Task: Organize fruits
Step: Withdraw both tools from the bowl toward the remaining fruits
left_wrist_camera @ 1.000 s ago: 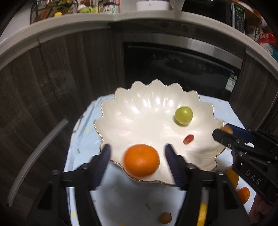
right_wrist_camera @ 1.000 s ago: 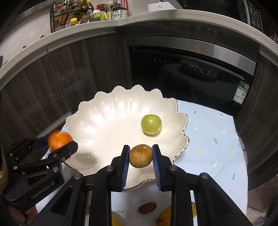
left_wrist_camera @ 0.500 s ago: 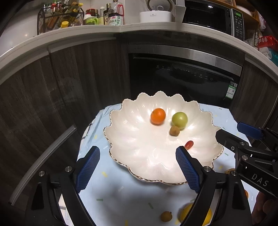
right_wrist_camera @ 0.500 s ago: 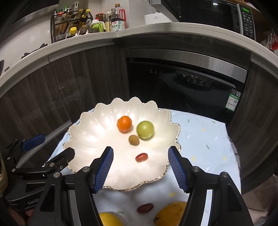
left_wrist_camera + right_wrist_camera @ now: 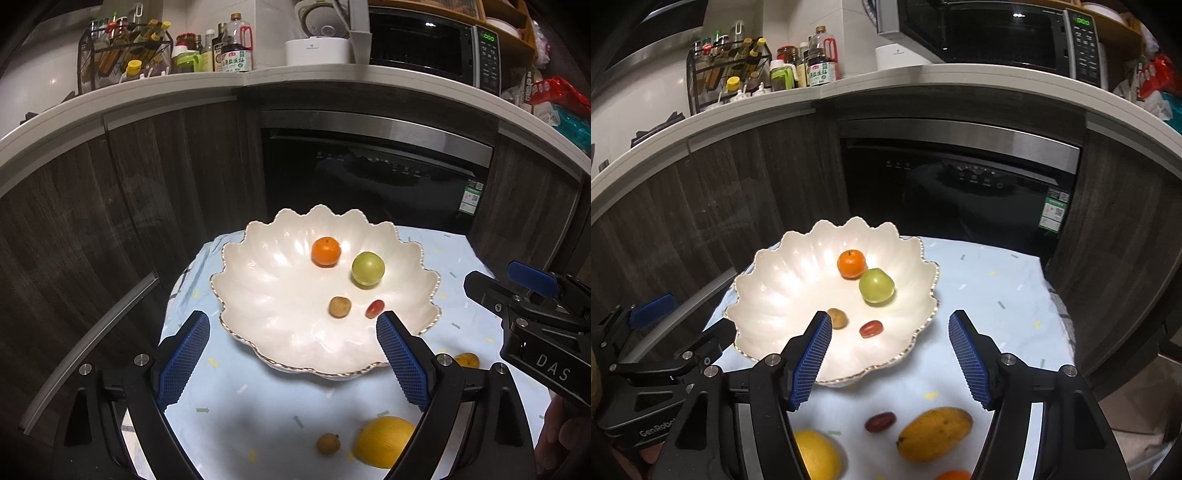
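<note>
A white scalloped bowl (image 5: 266, 295) (image 5: 768, 288) stands on the pale blue cloth. In it lie a small orange (image 5: 325, 252) (image 5: 851, 263), a green fruit (image 5: 368, 268) (image 5: 876, 285), a brown longan (image 5: 340, 306) (image 5: 837, 318) and a red date (image 5: 374, 308) (image 5: 871, 328). My left gripper (image 5: 291, 321) (image 5: 687, 328) hovers over the bowl's near rim, its jaws opening with nothing between them. Beside it on the right, my right gripper (image 5: 889, 321) (image 5: 495, 280) is open and empty.
Loose fruit lies on the cloth (image 5: 990, 295) in front of the bowl: a mango (image 5: 934, 434), a red date (image 5: 880, 421), a yellow citrus (image 5: 384, 441), a longan (image 5: 328, 444). Dark cabinets and a dishwasher (image 5: 369, 177) stand close behind the table.
Both grippers opened and let go: the orange and the longan dropped from the jaws into the bowl. Both grippers then drew back and rose from the bowl.
</note>
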### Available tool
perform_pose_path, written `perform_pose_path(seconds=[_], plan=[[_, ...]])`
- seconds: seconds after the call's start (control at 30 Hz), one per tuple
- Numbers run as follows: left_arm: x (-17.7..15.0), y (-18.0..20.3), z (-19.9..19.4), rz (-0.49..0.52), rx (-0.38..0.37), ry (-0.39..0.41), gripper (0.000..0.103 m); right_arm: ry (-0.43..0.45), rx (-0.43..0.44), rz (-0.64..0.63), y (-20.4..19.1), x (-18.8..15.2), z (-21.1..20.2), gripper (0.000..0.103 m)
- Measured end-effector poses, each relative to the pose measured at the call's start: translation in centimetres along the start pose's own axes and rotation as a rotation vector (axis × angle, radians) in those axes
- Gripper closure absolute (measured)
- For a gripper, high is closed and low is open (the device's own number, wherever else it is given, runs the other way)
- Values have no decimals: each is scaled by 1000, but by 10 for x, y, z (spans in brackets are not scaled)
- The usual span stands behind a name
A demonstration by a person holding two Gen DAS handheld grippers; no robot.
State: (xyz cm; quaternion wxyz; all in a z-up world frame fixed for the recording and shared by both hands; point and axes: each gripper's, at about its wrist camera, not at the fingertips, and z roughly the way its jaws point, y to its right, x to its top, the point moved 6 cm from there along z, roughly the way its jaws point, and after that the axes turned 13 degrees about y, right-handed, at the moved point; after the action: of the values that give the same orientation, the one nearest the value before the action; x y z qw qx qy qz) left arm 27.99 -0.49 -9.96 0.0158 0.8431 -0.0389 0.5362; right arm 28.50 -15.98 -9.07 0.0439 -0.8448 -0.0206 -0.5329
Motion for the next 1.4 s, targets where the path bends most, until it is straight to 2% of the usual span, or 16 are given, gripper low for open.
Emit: perform_pose_path(seconds=[0.73, 1.4], plan=[[-5, 41, -33, 43, -77, 11, 10, -3, -80, 32, 42, -18, -48, 36], [-46, 39, -56, 105, -129, -38, 11, -97, -86, 26, 30, -75, -77, 36]])
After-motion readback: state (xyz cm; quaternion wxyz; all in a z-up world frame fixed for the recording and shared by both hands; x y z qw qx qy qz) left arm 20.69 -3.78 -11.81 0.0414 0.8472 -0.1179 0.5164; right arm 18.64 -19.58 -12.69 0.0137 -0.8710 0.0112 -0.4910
